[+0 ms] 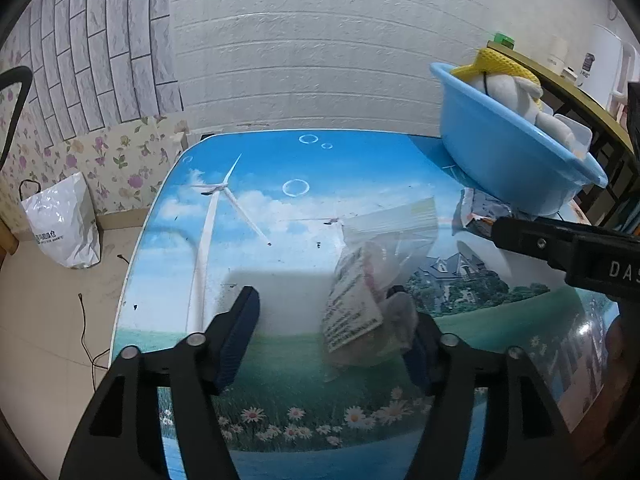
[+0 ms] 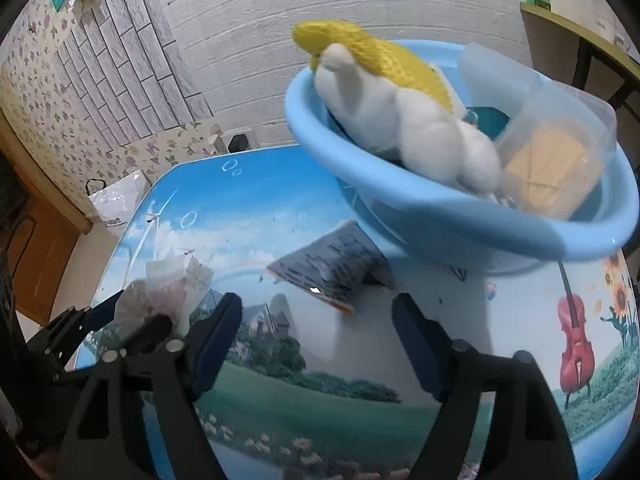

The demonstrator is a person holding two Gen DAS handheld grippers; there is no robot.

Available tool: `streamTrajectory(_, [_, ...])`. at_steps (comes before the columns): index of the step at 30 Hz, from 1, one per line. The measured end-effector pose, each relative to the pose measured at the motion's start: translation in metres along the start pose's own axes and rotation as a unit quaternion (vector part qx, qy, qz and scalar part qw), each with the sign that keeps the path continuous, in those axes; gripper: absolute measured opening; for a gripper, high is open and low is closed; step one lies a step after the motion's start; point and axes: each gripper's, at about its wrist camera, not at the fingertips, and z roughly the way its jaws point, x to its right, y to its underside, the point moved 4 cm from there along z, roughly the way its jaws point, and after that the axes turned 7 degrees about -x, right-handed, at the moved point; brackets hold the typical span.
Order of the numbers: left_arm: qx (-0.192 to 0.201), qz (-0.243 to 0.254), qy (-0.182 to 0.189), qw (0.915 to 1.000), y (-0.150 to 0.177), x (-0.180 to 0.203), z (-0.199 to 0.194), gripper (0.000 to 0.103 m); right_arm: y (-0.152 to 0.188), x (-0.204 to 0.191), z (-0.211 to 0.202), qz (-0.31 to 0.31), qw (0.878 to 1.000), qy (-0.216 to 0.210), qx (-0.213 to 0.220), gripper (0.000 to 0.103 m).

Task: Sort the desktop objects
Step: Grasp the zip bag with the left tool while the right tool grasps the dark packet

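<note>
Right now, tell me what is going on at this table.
A person is sorting desktop objects with a handheld gripper in each hand. The left gripper has its jaws open around a clear plastic bag of small items that lies on the table. The right gripper is open and empty, pointed at a dark foil packet beside the blue basin, which already holds a plush toy and a clear container.

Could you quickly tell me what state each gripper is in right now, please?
Left gripper: open, with the crumpled clear plastic bag against its right-hand finger, not clamped.
Right gripper: open, nothing between its fingers.
</note>
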Motion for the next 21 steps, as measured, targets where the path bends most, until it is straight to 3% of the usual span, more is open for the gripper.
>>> streamTrajectory(13, [-0.024,-0.008,-0.010,0.9996,-0.003,-0.006,0.009,0.101,-0.014,-0.009,0.033,0.007,0.999,0.031,-0.020,0.084])
streamTrajectory(18, [-0.036,0.011,-0.032,0.9988,-0.003,0.000,0.012,0.103,-0.014,-0.008,0.034,-0.003,0.999,0.046,-0.014,0.084])
streamTrajectory(19, [-0.035,0.011,-0.032,0.9988,-0.003,-0.001,0.012,0.103,-0.013,-0.007,0.033,-0.006,0.999,0.046,-0.013,0.083])
streamTrajectory(21, [-0.035,0.010,-0.032,0.9988,-0.003,-0.001,0.012,0.103,-0.011,-0.003,0.029,-0.012,0.999,0.050,-0.006,0.066])
